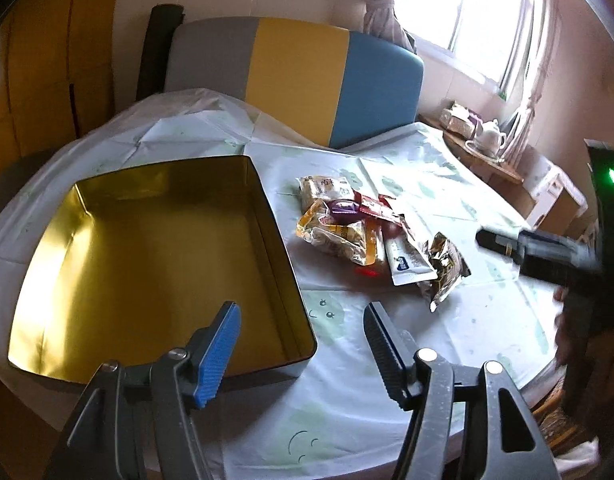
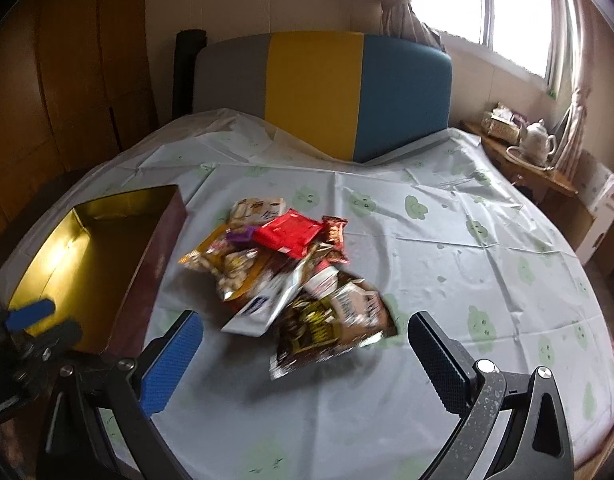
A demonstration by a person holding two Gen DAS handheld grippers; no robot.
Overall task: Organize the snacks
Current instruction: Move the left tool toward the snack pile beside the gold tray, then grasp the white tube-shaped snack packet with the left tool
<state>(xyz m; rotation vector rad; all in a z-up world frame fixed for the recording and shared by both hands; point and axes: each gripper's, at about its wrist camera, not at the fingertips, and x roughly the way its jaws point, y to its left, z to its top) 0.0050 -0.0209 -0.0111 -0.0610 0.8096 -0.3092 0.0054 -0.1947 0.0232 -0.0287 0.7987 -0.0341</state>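
Observation:
A pile of snack packets (image 1: 371, 232) lies on the table right of an open, empty gold-lined tin (image 1: 107, 200). In the right wrist view the pile (image 2: 291, 272) sits just ahead of my open right gripper (image 2: 303, 348), with a dark brown packet (image 2: 327, 332) nearest and a red packet (image 2: 289, 232) on top. The tin (image 2: 67, 264) is at the left there. My left gripper (image 1: 303, 324) is open and empty, over the tin's near right corner. The right gripper (image 1: 547, 248) shows blurred at the right of the left wrist view.
The round table carries a pale cloth with green prints (image 2: 447, 248). A grey, yellow and blue chair back (image 2: 319, 92) stands behind it. A side shelf with a white teapot (image 2: 539, 140) is at the far right, under a window.

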